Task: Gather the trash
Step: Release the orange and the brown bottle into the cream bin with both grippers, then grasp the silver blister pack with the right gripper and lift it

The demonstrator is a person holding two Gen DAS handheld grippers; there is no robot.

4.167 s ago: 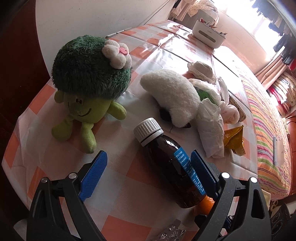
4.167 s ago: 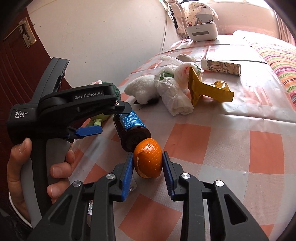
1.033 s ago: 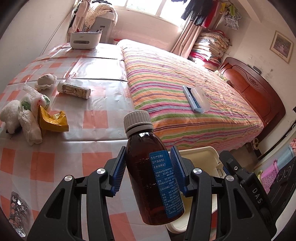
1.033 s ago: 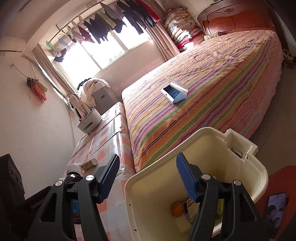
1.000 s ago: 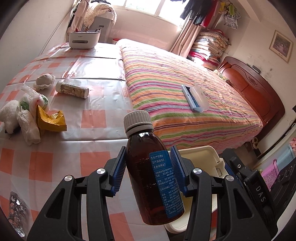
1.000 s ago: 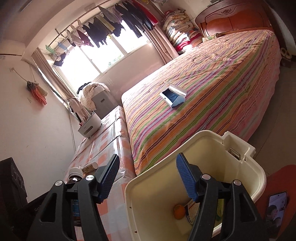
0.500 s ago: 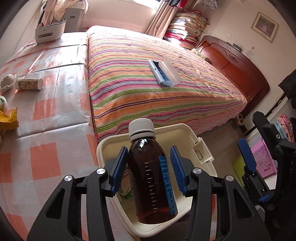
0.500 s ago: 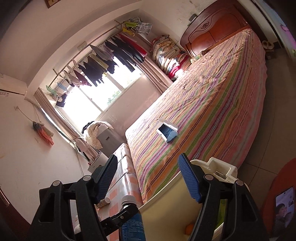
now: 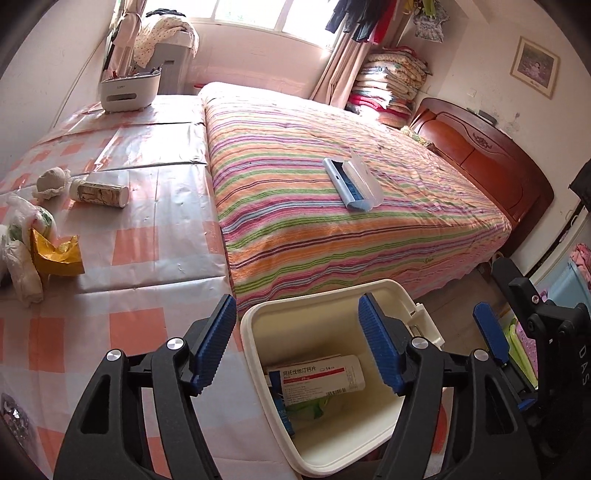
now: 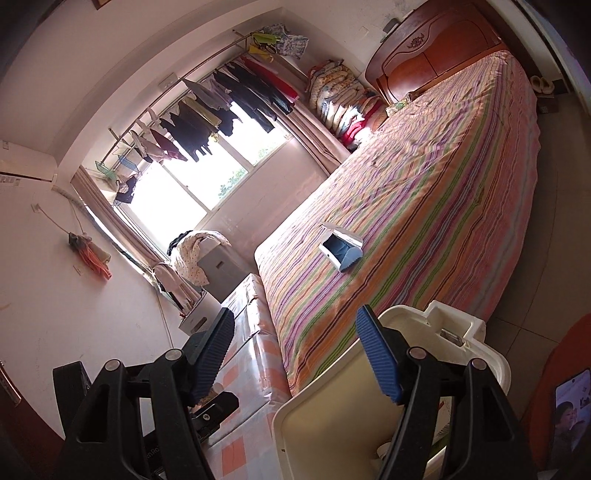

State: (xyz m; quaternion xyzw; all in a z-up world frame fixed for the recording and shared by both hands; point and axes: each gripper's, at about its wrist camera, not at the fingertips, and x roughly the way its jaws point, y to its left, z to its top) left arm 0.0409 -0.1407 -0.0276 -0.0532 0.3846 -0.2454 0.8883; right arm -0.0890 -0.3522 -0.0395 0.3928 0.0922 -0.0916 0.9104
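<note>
Your left gripper (image 9: 297, 345), its jaws just sprung apart and holding nothing, is hovering over the cream bin (image 9: 255, 325) beside the checked table (image 9: 133, 243). Only this view is showing the bin's contents: a red-striped white medicine box (image 9: 319, 376) lying on green scraps. Your right gripper (image 10: 295, 352), also gaping empty, is looking past the bin rim (image 10: 402, 314) toward the striped bed (image 10: 424, 206)

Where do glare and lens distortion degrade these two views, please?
Left wrist view: window overexposed, sheen on the plastic tablecloth, fisheye bending of the striped bed, dark corners. Right wrist view: window blown out, horizon strongly tilted, edges curved.
</note>
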